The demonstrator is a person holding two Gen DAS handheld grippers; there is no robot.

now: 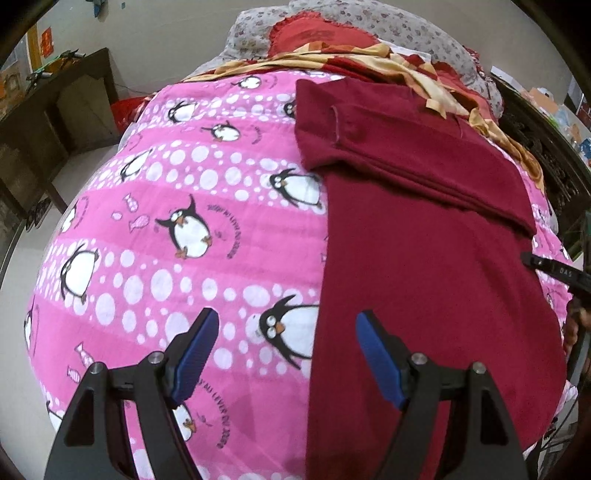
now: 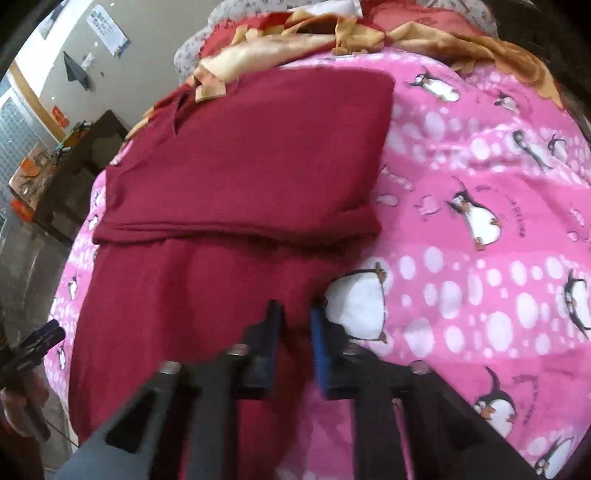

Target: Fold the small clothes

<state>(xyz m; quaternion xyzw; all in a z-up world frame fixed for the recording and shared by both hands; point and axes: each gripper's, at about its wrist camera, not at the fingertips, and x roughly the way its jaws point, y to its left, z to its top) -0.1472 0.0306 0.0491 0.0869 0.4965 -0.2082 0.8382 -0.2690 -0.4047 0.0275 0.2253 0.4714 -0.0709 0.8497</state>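
Observation:
A dark red shirt [image 1: 436, 258] lies on the pink penguin bedspread [image 1: 166, 221], its top part folded down over the body with a sleeve showing. My left gripper [image 1: 288, 332] is open above the shirt's left edge, one finger over the bedspread, one over the cloth. In the right wrist view the shirt [image 2: 221, 206] fills the left half. My right gripper [image 2: 295, 317] hangs over the shirt's right lower edge with the jaws a narrow gap apart, and red cloth shows between them. The right gripper's tip also shows in the left wrist view [image 1: 546, 269].
A rumpled red and gold blanket [image 1: 369, 62] and a floral pillow [image 1: 251, 33] lie at the head of the bed. A dark wooden table [image 1: 55, 122] stands left of the bed. Dark furniture [image 1: 546, 147] stands on the right.

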